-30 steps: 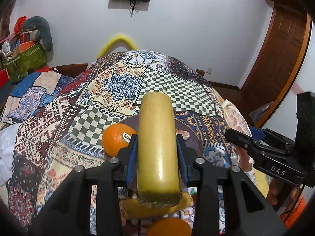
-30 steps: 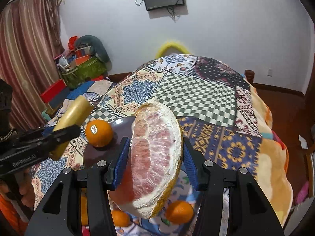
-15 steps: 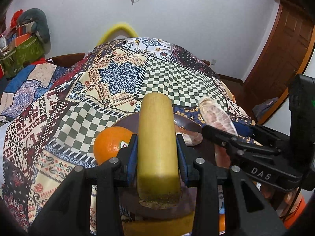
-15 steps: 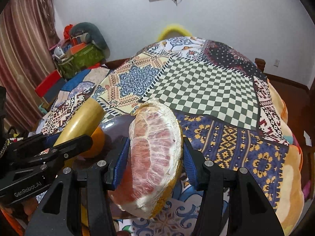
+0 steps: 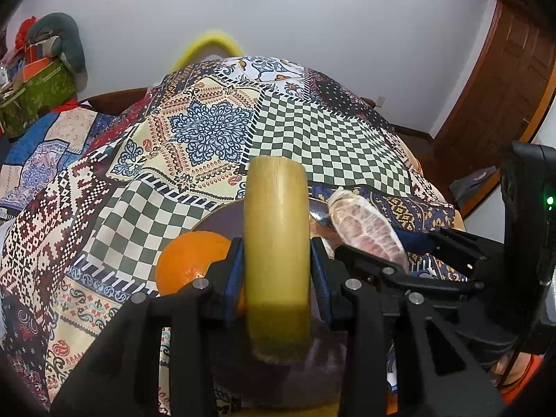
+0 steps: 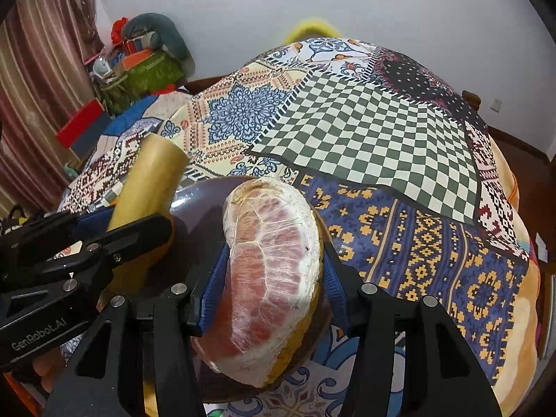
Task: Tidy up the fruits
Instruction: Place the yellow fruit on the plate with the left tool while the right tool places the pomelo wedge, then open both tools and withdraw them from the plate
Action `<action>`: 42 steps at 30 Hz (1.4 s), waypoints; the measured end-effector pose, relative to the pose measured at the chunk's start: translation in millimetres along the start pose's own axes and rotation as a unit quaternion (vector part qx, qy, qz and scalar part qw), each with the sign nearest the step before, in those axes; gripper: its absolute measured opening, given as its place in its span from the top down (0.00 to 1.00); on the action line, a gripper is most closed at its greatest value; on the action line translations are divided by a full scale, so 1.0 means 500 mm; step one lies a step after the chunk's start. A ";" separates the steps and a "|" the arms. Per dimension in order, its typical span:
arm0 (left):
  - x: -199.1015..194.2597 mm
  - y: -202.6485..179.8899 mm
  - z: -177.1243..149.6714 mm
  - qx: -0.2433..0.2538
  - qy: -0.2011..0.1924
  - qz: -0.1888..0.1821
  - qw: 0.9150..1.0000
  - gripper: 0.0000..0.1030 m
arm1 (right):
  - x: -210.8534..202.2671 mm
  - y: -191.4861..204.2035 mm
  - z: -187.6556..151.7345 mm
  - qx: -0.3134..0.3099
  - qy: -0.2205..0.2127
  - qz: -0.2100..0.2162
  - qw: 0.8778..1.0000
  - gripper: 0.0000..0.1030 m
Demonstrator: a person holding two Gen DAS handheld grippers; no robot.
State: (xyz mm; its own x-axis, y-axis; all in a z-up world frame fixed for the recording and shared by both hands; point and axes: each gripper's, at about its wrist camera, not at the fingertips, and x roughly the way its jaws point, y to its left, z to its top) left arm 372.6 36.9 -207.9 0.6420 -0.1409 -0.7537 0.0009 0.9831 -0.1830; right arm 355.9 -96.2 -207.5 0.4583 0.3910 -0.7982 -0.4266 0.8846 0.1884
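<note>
My left gripper (image 5: 276,271) is shut on a thick yellow-green cane stick (image 5: 276,239) that points away from me over a dark purple plate (image 5: 222,215). An orange (image 5: 189,262) sits on the plate's left side, just left of the stick. My right gripper (image 6: 274,271) is shut on a wrapped pomelo wedge (image 6: 274,264), pink flesh up, over the same plate (image 6: 198,194). In the right wrist view the left gripper (image 6: 87,243) with the stick (image 6: 149,180) shows at the left; in the left wrist view the right gripper (image 5: 410,260) with the wedge (image 5: 365,226) shows at the right.
A patchwork cloth (image 6: 365,132) covers the table. A cluttered green bag (image 6: 146,73) and a curtain (image 6: 38,80) stand at the back left, a wooden door (image 5: 504,80) at the right. A yellow chair back (image 5: 208,45) rises behind the table's far edge.
Both grippers have moved forward and down over the plate with their fruit still held. The plate and orange look nearer, and the two grippers have come closer together.
</note>
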 end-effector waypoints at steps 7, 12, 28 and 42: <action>-0.028 0.000 0.010 -0.003 -0.023 -0.005 1.000 0.64 | -0.010 -0.002 0.003 -0.002 -0.008 -0.002 1.000 0.52; -0.064 -0.004 0.010 0.002 -0.035 0.000 0.999 0.64 | -0.039 -0.002 0.006 -0.002 -0.021 -0.005 1.000 0.52; -0.253 -0.042 -0.037 0.021 -0.081 0.012 0.996 0.64 | -0.235 0.041 -0.033 -0.022 -0.101 -0.025 0.994 0.51; -0.321 -0.064 -0.148 0.024 -0.055 0.018 0.998 0.53 | -0.321 0.059 -0.136 -0.020 -0.114 -0.026 0.993 0.45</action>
State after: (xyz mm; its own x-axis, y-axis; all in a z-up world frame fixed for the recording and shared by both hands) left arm 212.8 19.2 -128.0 0.7227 -0.0950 -0.6846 0.0116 0.9920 -0.1255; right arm 216.7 -149.9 -112.8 0.6434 0.3968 -0.6547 -0.4270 0.8958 0.1233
